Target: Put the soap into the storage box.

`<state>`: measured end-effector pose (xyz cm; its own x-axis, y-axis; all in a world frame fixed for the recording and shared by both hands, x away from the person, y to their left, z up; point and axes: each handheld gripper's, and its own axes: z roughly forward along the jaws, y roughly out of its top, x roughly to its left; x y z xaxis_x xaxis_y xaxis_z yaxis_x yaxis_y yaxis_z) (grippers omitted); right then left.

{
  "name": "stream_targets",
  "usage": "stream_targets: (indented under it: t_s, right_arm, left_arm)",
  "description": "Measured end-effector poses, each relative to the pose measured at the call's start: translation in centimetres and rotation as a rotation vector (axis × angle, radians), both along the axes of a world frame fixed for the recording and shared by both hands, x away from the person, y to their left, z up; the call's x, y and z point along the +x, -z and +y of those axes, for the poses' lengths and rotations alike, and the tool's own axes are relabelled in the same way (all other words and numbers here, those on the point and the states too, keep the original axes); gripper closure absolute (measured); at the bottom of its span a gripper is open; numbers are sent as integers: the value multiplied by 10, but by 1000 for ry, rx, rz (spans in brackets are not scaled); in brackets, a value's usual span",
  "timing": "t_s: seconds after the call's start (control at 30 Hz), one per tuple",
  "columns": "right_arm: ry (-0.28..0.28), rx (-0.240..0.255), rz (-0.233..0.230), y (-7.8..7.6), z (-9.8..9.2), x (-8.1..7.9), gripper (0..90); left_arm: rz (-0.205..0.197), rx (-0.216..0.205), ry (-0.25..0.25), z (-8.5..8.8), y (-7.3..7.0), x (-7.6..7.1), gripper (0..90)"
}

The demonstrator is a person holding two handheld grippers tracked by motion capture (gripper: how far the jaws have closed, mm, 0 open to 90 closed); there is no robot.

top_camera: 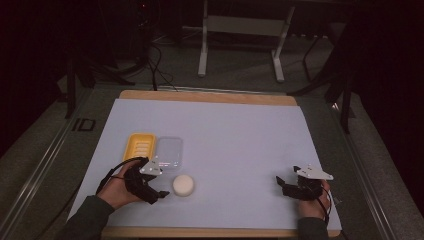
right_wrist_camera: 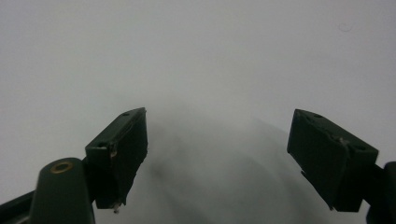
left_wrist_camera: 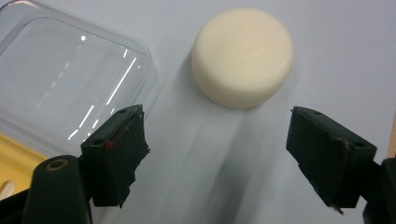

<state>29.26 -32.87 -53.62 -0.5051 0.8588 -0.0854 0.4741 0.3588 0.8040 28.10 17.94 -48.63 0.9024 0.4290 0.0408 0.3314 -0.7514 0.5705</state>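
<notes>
A round cream soap bar (top_camera: 183,185) (left_wrist_camera: 243,56) lies flat on the white mat (top_camera: 225,130) near the front left. My left gripper (top_camera: 156,196) (left_wrist_camera: 217,126) hovers just left of it, open, its jaws standing apart with nothing between them and the bar a little beyond their tips. A yellow ridged soap dish (top_camera: 139,146) (left_wrist_camera: 14,158) and a clear plastic lid (top_camera: 169,152) (left_wrist_camera: 65,79) lie side by side behind the left hand. At the front right my right gripper (top_camera: 282,185) (right_wrist_camera: 219,126) stands open over bare mat.
The mat covers a wooden board (top_camera: 210,96) whose edge shows at the back and front. Beyond the table stand a white metal frame (top_camera: 240,30) and cables on a dark floor. Bare mat stretches between the two hands.
</notes>
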Motion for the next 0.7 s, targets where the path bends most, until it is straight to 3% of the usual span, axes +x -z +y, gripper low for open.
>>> stream_targets:
  t_s: [0.2, 0.7]
  right_arm:
    - [0, -3, 2, 0, 1, 0, 200]
    - [-2, -8, 1, 0, 1, 0, 200]
  left_arm:
    - [10, 34, 12, -5, -3, 1, 152]
    - [25, 102, 70, -25, -4, 8, 147]
